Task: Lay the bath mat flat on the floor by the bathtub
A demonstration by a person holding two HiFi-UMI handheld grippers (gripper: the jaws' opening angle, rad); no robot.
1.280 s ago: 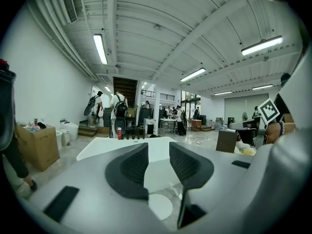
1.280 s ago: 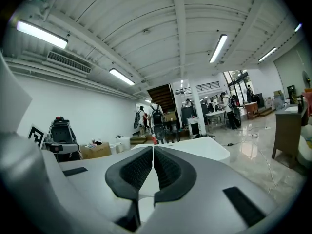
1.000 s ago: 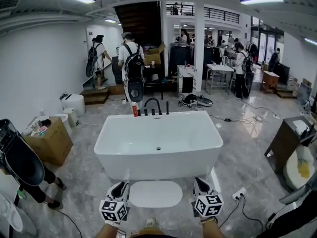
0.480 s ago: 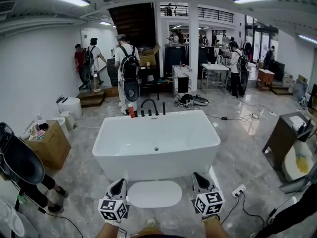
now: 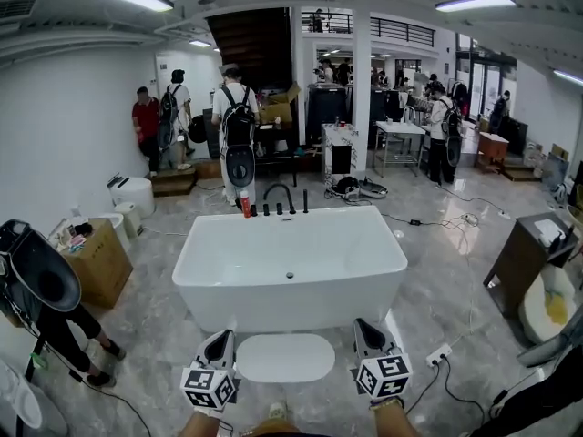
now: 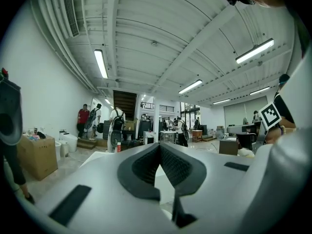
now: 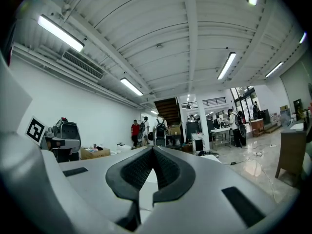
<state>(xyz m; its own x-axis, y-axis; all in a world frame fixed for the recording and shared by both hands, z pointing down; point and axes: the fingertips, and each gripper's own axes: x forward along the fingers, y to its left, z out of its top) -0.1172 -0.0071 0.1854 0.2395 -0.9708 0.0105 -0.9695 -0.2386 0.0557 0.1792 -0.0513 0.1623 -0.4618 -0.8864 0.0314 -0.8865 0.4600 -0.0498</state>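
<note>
Lying flat on the grey marble floor (image 5: 437,289), the white oval bath mat (image 5: 285,357) sits at six o'clock from the white bathtub (image 5: 290,306) in the head view, just beside the tub's near wall and with its long side running along that wall. At nine o'clock from the mat is the left gripper (image 5: 219,338), and at three o'clock from it is the right gripper (image 5: 363,327); each sits close to one end of the mat, and no contact with it can be made out. In its own view, each gripper has its dark ribbed pads brought together at the tips, and nothing is pinched between them. Both tools point level toward the tub at twelve o'clock. On the tub's far rim at twelve o'clock stand a black faucet (image 5: 280,194) and, at about eleven o'clock, a red bottle (image 5: 246,204). A cardboard box (image 5: 96,262) sits well apart at nine o'clock from the tub, and a dark cabinet (image 5: 524,262) stands at three o'clock. A white power strip (image 5: 440,354) lies on the floor at three o'clock from the right gripper.
</note>
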